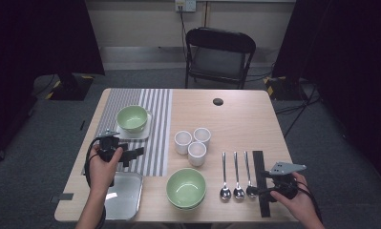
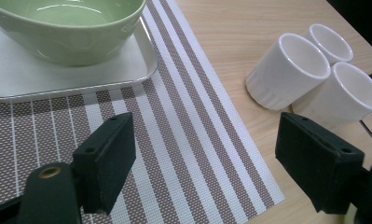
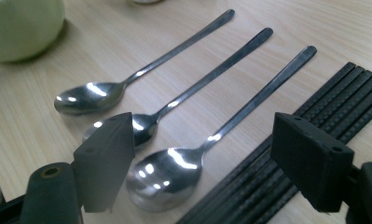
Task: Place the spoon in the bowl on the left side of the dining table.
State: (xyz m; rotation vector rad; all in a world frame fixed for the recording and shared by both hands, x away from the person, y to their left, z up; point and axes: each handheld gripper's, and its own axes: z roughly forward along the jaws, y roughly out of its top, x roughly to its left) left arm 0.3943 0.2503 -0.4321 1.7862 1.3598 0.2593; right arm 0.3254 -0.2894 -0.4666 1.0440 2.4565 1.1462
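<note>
Your right gripper (image 3: 200, 163) is wide open and empty over the bowl of the rightmost spoon (image 3: 230, 126), near right of the table by the black chopsticks (image 3: 314, 126), so closing skewed risks nudging the middle spoon (image 3: 197, 88) or the chopsticks.

Staged recording room, dark curtains (image 1: 40, 38), folding chair (image 1: 220, 55), table (image 1: 240, 119) laid with tableware
</note>
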